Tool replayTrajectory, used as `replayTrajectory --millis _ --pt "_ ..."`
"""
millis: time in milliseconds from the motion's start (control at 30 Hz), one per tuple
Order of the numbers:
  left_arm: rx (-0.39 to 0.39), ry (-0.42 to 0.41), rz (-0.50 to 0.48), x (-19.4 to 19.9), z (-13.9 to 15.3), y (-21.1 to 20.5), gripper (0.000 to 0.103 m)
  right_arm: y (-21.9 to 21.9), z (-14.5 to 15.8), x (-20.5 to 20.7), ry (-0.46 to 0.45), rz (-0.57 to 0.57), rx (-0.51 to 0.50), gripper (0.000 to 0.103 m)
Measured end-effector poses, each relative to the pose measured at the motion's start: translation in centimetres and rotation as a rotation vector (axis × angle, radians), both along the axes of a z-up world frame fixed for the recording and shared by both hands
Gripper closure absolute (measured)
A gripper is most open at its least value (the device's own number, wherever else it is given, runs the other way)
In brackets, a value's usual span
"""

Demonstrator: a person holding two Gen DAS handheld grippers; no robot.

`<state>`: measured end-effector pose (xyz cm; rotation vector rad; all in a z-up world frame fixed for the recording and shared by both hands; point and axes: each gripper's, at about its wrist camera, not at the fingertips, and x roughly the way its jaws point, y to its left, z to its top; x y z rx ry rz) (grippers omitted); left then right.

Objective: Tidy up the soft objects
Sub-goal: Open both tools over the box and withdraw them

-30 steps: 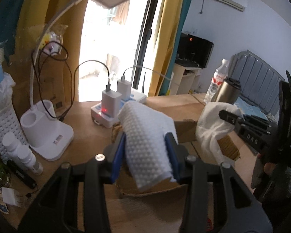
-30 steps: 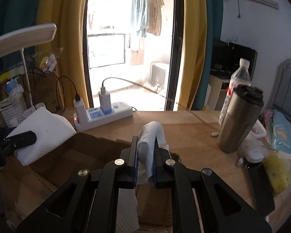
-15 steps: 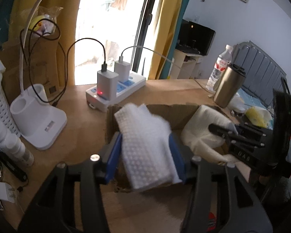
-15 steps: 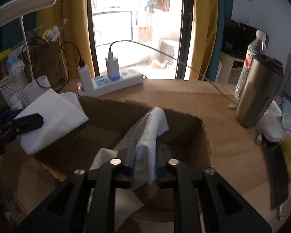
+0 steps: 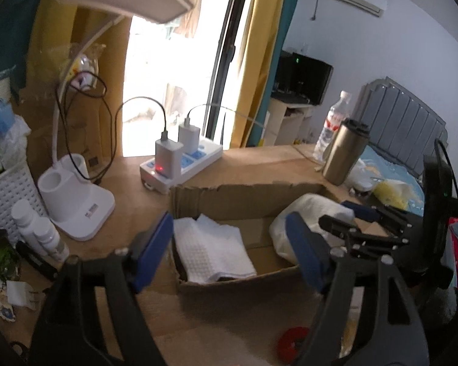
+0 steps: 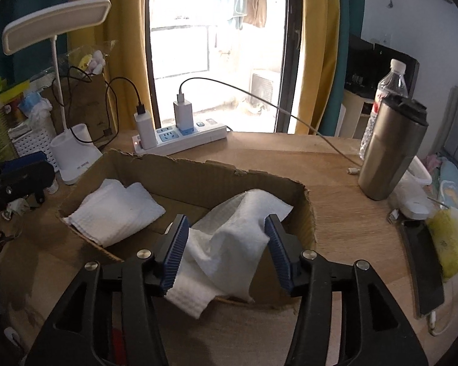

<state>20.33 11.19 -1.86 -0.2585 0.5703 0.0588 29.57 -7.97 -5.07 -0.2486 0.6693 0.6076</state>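
Note:
A shallow cardboard box (image 5: 247,192) (image 6: 198,174) stands on the wooden desk. A folded white textured cloth (image 5: 212,248) (image 6: 116,213) lies in its left part. A crumpled white cloth (image 6: 229,244) (image 5: 305,213) lies in its right part and hangs over the near wall. My left gripper (image 5: 229,250) is open and empty above the folded cloth. My right gripper (image 6: 226,247) is open, its blue pads either side of the crumpled cloth without gripping it.
Behind the box is a white power strip (image 6: 180,134) with chargers and cables. A white desk lamp base (image 5: 76,198) and small bottles (image 5: 36,228) stand left. A steel tumbler (image 6: 390,149), a water bottle (image 6: 387,91) and a black phone (image 6: 421,262) are right.
Both grippers opened. The folded cloth dropped from the left gripper into the box's left part, and the crumpled cloth dropped from the right gripper into the right part.

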Motion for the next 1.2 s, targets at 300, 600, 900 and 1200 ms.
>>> replayTrajectory --millis 300,600,900,1200 --pt "0.021 -0.043 -0.006 -2.8 1.7 -1.3 0.025 -1.7 1.7 -2.6 -0.038 -0.009 0.022 0.037" --pt "0.026 -0.066 0.007 -6.2 2.5 -2.8 0.024 -3.8 2.6 -5.5 -0.069 -0.018 0.035 0.033" --pt "0.035 -0.078 0.006 -8.7 2.8 -4.1 0.024 -5.9 2.7 -7.7 -0.08 -0.04 0.042 0.033" --pt "0.027 -0.082 0.003 -10.9 2.6 -4.7 0.024 -7.0 2.5 -9.6 -0.085 -0.043 0.044 0.025"
